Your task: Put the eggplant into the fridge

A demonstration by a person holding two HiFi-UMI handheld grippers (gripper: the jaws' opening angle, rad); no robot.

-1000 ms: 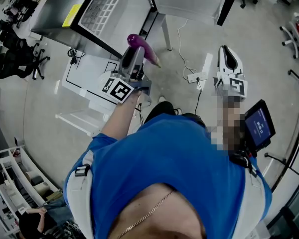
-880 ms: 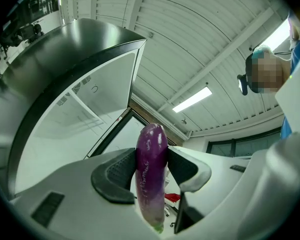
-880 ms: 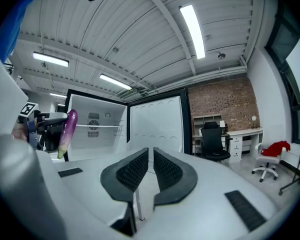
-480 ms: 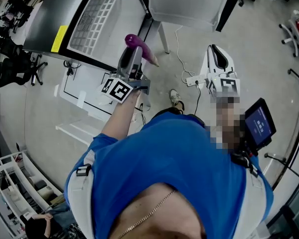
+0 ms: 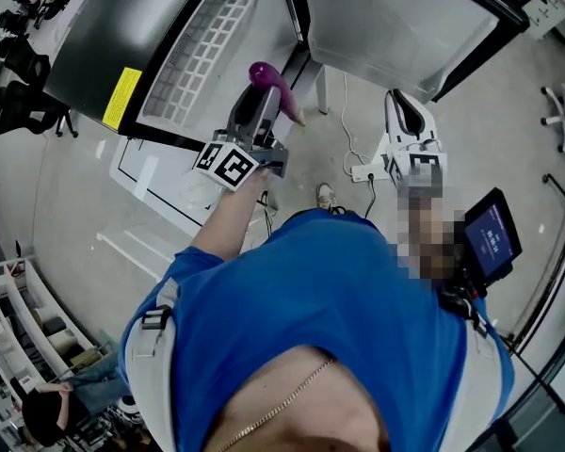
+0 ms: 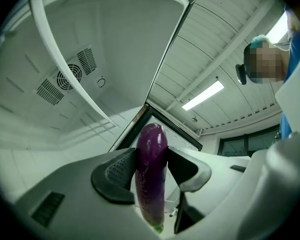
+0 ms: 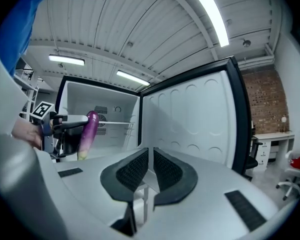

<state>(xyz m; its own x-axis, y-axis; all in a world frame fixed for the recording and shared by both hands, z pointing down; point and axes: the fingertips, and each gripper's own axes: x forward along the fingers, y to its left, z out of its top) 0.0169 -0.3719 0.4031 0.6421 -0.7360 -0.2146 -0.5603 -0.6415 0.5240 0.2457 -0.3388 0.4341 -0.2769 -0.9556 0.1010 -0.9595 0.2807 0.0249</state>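
In front of the open white-lined fridge (image 7: 121, 100), its black-framed door (image 7: 190, 119) swung wide: one long glossy purple eggplant (image 6: 151, 154), upright, green stem end down, clamped across its middle between the ribbed black pads of the left gripper (image 5: 262, 102). It is raised toward the cavity, not yet inside. The mid-body hold likely keeps it balanced for setting on a shelf. Right gripper (image 7: 150, 166): jaws drawn almost together on nothing, held aside, probably to leave the opening free.

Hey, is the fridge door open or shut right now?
Open: the fridge door stands swung aside, and the white interior with its wire shelf shows.
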